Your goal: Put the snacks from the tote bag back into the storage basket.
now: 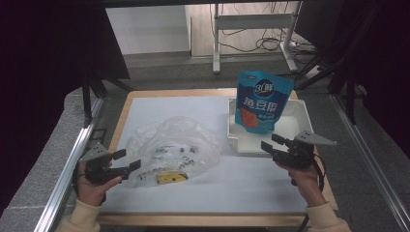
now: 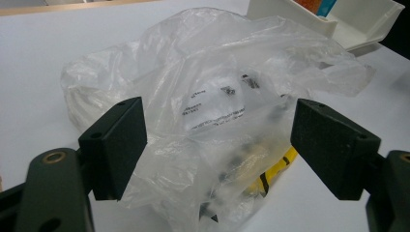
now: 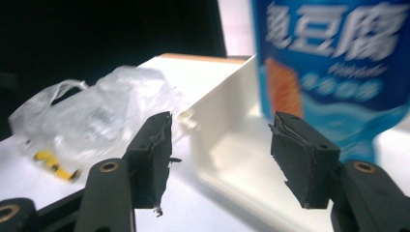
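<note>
A crumpled clear plastic bag (image 1: 170, 145) lies on the white table top, with printed labels and a yellow item (image 1: 172, 178) inside. My left gripper (image 1: 127, 160) stands open at the bag's left edge; in the left gripper view the bag (image 2: 212, 111) bulges between the jaws, whose pads do not press on it. A blue pouch (image 1: 261, 101) with white lettering stands upright in a white tray (image 1: 294, 128). My right gripper (image 1: 271, 141) is open at the tray's front rim, nothing between its jaws; the pouch (image 3: 333, 63) and tray (image 3: 227, 130) loom close ahead.
The white sheet (image 1: 251, 179) covers a wooden table (image 1: 212, 220). Metal rails run along both sides (image 1: 72, 159). A desk frame with cables (image 1: 251, 34) stands on the floor beyond the table. Dark curtains hang at both sides.
</note>
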### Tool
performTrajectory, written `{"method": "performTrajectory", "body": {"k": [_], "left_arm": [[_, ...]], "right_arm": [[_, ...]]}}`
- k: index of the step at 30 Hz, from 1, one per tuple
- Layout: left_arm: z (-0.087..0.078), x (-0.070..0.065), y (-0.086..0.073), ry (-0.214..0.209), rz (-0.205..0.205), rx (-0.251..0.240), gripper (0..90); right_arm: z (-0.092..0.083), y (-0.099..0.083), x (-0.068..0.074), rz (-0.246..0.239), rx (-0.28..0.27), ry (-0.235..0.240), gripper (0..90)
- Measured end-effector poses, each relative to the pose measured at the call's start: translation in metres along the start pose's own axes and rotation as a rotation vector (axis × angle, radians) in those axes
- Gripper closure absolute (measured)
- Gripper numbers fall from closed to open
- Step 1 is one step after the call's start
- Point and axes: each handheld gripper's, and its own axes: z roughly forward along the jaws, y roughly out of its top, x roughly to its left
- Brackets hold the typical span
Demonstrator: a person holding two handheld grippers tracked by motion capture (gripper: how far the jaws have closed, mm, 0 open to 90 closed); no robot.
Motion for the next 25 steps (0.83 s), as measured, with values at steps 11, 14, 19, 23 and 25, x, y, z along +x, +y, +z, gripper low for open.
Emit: {"method": "performTrajectory", "body": {"k": [11, 14, 19, 23, 25], "left_arm": [[0.0, -0.003, -0.003, 0.0, 0.005, 0.012, 20.7], [-0.001, -0.003, -0.005, 0.003, 0.003, 0.012, 20.7], [0.0, -0.004, -0.006, 0.005, 0.003, 0.016, 20.7], [0.001, -0.004, -0.006, 0.006, 0.007, 0.021, 20.7], [0.001, -0.005, -0.007, 0.005, 0.007, 0.021, 20.7]], "right_arm": [[0.025, -0.029, 0.023, -0.042, 0.108, 0.059, 37.6], [0.027, -0.029, 0.023, -0.043, 0.107, 0.061, 37.4], [0.026, -0.029, 0.021, -0.035, 0.1, 0.054, 36.1], [0.024, -0.03, 0.021, -0.033, 0.096, 0.06, 35.3], [0.024, -0.03, 0.022, -0.037, 0.094, 0.068, 34.8]]}}
